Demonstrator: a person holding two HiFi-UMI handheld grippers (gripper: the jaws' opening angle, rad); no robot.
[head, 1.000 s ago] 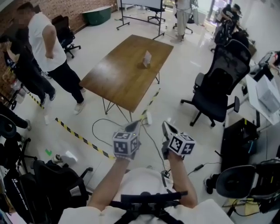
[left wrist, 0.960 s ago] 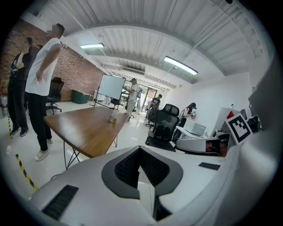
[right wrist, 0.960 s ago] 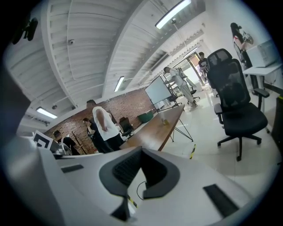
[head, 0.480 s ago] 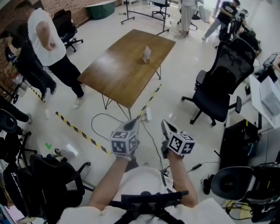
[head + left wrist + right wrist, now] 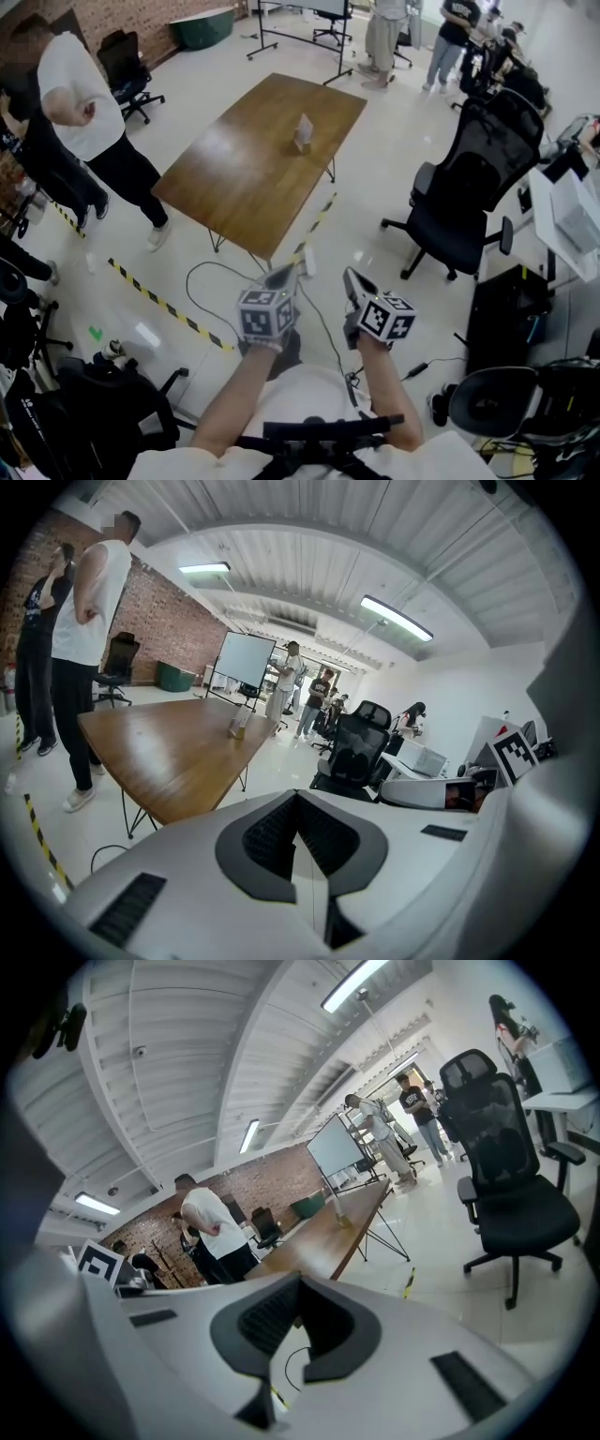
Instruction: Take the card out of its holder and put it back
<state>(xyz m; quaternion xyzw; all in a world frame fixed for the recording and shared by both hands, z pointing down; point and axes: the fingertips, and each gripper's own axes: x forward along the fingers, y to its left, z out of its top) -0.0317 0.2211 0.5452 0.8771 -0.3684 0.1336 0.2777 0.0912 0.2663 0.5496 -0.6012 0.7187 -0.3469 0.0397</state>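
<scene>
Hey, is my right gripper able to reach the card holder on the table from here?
Probably not yet. The right gripper is shut and close to the body, while the card holder stands far off on the table. A stretch of floor lies between them; stepping closer should fix that.

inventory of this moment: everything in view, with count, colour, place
table: 1, brown wood, mid-floor ahead of the person
card holder: 1, pale, far half of the table, with the card upright in it
office chair: 1, black, right of the table
bystander: 1, white T-shirt and black trousers, left of the table
other people: at least 2, far end of the room
hazard tape: 2 strips, yellow-black, floor near the table's near end
cable: 1, black, floor below the table's near end
left tongs: 1, white-grey with a marker cube, low centre, shut and empty
right tongs: 1, same colours, beside the left, shut and empty
</scene>
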